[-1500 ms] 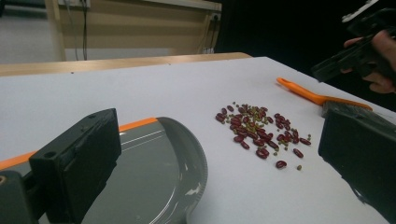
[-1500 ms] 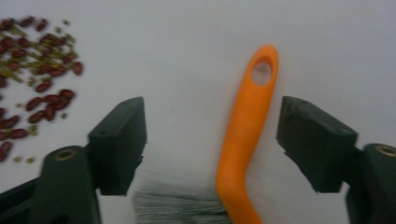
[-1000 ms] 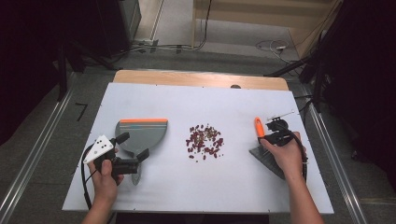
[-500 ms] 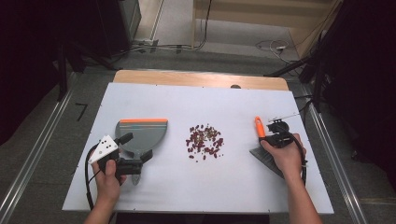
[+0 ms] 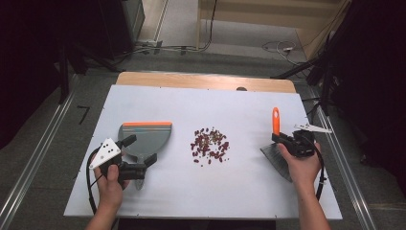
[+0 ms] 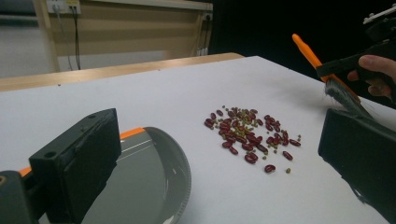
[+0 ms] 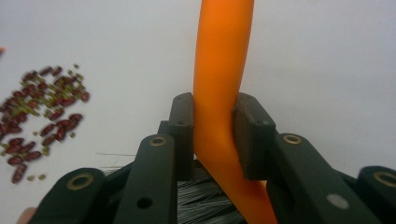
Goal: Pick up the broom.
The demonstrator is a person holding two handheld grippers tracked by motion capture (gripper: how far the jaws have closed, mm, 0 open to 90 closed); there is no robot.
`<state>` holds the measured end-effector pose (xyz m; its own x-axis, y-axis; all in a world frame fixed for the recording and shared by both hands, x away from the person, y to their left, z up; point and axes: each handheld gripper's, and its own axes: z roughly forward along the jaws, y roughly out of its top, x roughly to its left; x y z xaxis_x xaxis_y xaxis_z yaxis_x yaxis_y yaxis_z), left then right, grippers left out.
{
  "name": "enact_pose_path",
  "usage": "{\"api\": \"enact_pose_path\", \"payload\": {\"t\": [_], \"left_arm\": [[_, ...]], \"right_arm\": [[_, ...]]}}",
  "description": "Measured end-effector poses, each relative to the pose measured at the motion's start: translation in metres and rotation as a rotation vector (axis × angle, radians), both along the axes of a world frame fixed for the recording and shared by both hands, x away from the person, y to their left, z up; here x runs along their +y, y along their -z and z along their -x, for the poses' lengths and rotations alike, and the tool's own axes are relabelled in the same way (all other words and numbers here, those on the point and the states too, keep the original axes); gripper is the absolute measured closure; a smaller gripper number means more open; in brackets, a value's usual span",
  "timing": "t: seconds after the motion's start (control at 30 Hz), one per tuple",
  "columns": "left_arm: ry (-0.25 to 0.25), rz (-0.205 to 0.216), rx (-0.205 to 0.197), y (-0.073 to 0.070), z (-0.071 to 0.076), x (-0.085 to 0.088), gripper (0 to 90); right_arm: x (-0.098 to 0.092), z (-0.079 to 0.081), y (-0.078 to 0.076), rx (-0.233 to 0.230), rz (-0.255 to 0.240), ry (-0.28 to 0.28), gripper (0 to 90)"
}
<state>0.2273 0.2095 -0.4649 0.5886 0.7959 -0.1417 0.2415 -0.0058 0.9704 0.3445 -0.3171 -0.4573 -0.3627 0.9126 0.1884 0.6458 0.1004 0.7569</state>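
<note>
A grey dustpan (image 5: 146, 138) with an orange lip lies at the left of the white table. My left gripper (image 5: 141, 149) is open, one jaw on each side of the pan's rounded rear end (image 6: 180, 172), touching nothing. A heap of red beans (image 5: 209, 143) with small green ones lies mid-table (image 6: 247, 135) (image 7: 42, 116). At the right, my right gripper (image 5: 283, 139) is shut on the orange handle (image 7: 222, 70) of a brush (image 5: 276, 122). Its dark bristles (image 6: 343, 93) hang below the jaws, over the table.
The white tabletop (image 5: 239, 105) has a wooden strip (image 5: 206, 80) along its far edge. Metal rails (image 5: 38, 158) run along the floor on both sides. Cables lie on the floor beyond the table.
My right hand has shifted right and slightly up with the brush, whose handle now points farther from the beans. The left gripper has stayed about where it was.
</note>
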Motion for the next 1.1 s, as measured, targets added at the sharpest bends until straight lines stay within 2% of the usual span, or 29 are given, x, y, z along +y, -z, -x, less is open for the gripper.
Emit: {"api": "enact_pose_path", "payload": {"t": [0.1, 0.23, 0.33, 0.4, 0.5, 0.53, 0.73, 0.9, 1.0, 1.03, 1.1], "left_arm": [[0.001, -0.001, -0.002, -0.001, 0.0, -0.001, 0.0], [0.009, 0.001, -0.002, -0.002, 0.0, -0.003, 0.0], [0.015, -0.003, -0.006, -0.003, 0.001, -0.006, 0.0], [0.024, -0.006, -0.009, -0.004, 0.001, -0.009, 0.0], [0.03, -0.004, -0.011, -0.005, 0.002, -0.012, 0.0], [0.03, -0.004, -0.011, -0.005, 0.002, -0.012, 0.0], [0.043, -0.018, -0.021, -0.011, 0.003, -0.019, 0.0], [0.061, -0.011, -0.027, -0.014, 0.004, -0.027, 0.0], [0.084, 0.001, -0.023, -0.016, 0.004, -0.033, 0.0], [0.112, -0.002, -0.024, -0.017, 0.005, -0.038, 0.0], [0.12, -0.004, -0.025, -0.017, 0.005, -0.04, 0.0]], "right_arm": [[-0.002, 0.007, -0.002, -0.065, -0.041, 0.0, 69.5], [-0.001, 0.014, -0.007, -0.141, -0.059, 0.004, 69.6], [-0.001, 0.016, -0.01, -0.169, -0.08, 0.006, 69.6], [0.001, 0.021, -0.016, -0.212, -0.109, 0.007, 69.7], [0.002, 0.025, -0.02, -0.248, -0.137, 0.007, 69.7], [0.002, 0.025, -0.02, -0.248, -0.137, 0.007, 69.7], [0.012, 0.034, -0.034, -0.319, -0.197, -0.013, 69.7], [0.021, 0.039, -0.042, -0.349, -0.208, -0.031, 69.7], [0.032, 0.044, -0.047, -0.367, -0.222, -0.051, 69.7], [0.035, 0.045, -0.048, -0.37, -0.226, -0.056, 69.7], [0.041, 0.048, -0.05, -0.379, -0.225, -0.066, 69.7]]}}
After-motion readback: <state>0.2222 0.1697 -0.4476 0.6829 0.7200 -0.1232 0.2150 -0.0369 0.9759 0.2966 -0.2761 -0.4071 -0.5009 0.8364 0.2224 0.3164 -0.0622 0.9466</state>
